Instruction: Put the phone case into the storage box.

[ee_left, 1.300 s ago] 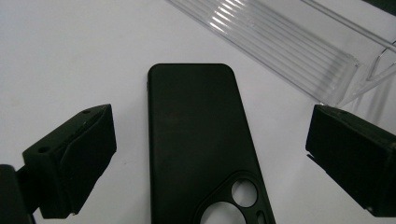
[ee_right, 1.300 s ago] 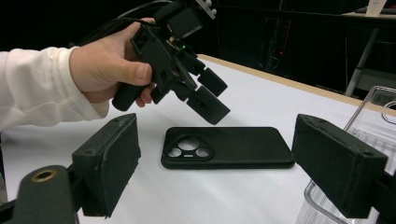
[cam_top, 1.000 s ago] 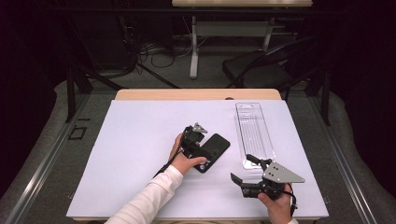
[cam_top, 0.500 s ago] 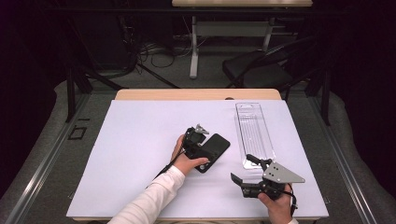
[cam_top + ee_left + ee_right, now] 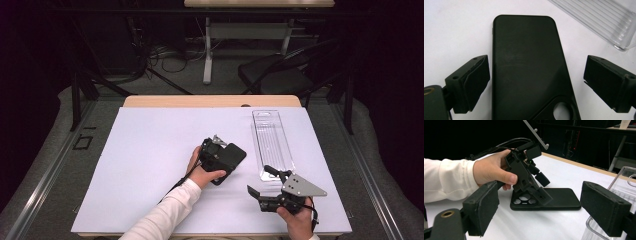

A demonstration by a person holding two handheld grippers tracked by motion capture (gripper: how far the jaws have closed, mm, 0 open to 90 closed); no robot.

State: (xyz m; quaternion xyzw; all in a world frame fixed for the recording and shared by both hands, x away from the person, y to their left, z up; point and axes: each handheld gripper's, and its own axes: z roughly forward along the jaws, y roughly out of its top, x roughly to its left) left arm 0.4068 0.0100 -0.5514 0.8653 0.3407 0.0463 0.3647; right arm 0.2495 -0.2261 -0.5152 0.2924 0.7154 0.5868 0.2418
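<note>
A: Where is the phone case (image 5: pixel 529 72)?

B: Flat on the counter (image 5: pixel 150 150), between the spread left tool (image 5: pixel 535 82), unpinched.

A: Handling?

B: Likely light, flexible, matte; pinch its long edges. Right tool (image 5: pixel 546 212) is spread, empty.

The table (image 5: pixel 150 165) is evenly and brightly lit from above, its white sheet close to washed out; the room behind it falls into near black; shadows are soft and short, a thin one hugging the phone case (image 5: pixel 554 200) in the right gripper view; the case (image 5: pixel 524 62) carries a dull sheen in the left gripper view; the tray (image 5: pixel 604 20) glints along its ribs; both gripper views show their own near jaws soft, out of focus; the high view is sharp but grainy.
</note>
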